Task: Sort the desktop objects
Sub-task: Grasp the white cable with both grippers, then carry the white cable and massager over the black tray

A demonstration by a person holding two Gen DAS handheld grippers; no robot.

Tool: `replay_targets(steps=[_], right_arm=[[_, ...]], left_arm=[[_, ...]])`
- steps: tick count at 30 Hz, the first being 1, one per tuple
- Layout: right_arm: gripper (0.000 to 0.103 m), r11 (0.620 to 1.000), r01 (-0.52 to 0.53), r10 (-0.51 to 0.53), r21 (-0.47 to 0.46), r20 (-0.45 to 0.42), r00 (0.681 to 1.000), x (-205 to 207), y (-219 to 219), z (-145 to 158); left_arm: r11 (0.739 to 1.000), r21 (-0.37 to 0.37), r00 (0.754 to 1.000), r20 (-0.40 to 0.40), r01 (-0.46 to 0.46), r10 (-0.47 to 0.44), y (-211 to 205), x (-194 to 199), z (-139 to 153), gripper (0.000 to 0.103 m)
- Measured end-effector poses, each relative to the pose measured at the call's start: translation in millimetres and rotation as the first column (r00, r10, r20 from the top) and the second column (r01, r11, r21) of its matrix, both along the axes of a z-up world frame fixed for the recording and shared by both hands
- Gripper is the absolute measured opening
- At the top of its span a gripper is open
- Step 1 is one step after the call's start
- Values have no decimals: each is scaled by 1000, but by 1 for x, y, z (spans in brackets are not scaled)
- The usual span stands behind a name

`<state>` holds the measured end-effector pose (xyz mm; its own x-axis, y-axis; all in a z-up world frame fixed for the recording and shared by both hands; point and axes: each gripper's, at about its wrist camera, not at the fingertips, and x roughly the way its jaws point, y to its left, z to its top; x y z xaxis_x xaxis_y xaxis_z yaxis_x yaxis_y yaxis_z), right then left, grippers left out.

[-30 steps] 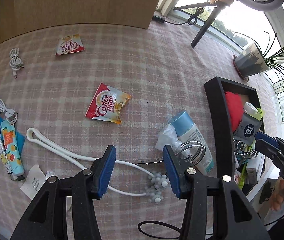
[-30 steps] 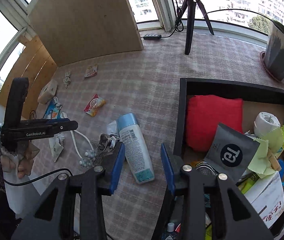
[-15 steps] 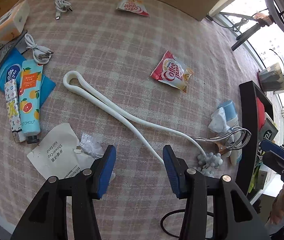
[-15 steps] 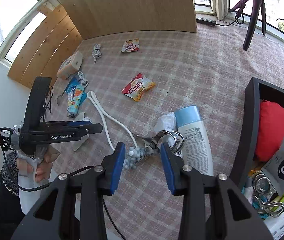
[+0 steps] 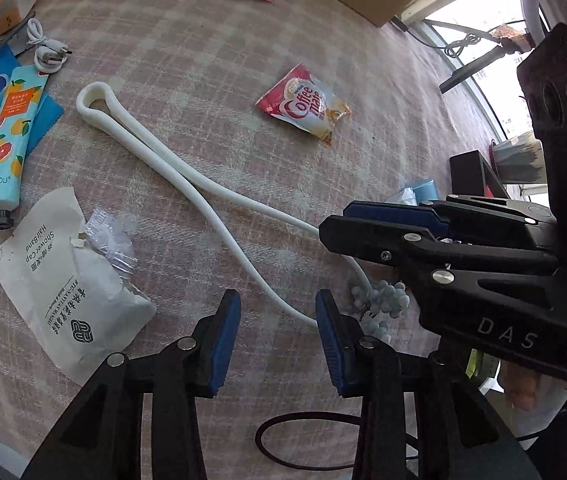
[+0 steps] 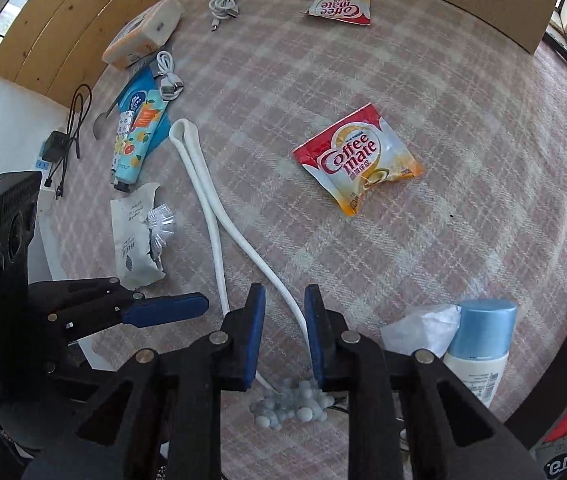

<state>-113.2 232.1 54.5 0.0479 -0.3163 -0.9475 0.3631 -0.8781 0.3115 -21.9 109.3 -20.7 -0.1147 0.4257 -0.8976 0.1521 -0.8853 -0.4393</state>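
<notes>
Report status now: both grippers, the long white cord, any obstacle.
Left gripper and right gripper open, just been closing. Long white looped rubbery cord between both pairs of fingers, ungripped. Pale bead cluster beside right fingers.

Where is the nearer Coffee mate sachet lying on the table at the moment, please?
In the right wrist view, the Coffee mate sachet lies flat mid-table, right of the white looped cord, well beyond the blue-capped bottle.

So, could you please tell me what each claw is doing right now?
Left claw: open, jaws just been closing, nothing gripped.
Right claw: open, jaws just been closing around the white cord, not yet pressing it.
</notes>
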Motion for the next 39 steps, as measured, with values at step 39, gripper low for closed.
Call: replay_targets(steps=[39], right_arm=[[6, 927, 257, -275, -273, -29, 961, 51, 71, 57]], left_arm=[[993, 32, 979, -175, 114, -106, 32, 14, 73, 10]])
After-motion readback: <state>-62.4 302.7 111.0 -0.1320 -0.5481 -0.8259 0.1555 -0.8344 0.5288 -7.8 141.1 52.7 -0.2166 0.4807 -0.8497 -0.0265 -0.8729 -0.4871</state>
